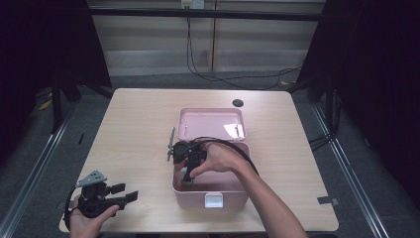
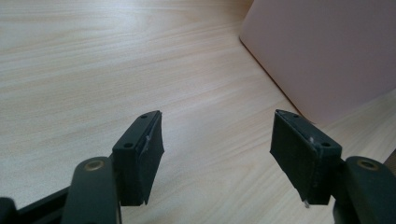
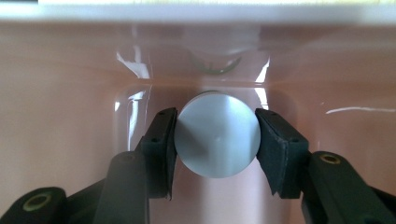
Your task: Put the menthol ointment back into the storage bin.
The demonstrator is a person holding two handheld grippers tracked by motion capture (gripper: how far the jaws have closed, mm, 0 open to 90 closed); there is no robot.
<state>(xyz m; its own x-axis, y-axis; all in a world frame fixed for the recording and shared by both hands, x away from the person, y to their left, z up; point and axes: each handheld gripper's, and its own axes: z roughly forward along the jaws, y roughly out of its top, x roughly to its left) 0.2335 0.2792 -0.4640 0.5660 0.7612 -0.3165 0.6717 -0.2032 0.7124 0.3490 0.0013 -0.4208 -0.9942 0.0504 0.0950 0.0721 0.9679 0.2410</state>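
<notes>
The round object lies in the box at mid-table, lid behind.

No readable text, label, brand, number or sign anywhere I look. Pink box plain, its white latch blank. Grey cap between my jaws unmarked. Wooden table bare of print.

- My work surface: a light wood-grain table with rounded corners and a dark round grommet hole near its far edge.
- Resting on it: a pink box, lid hinged open, white latch facing me.
</notes>
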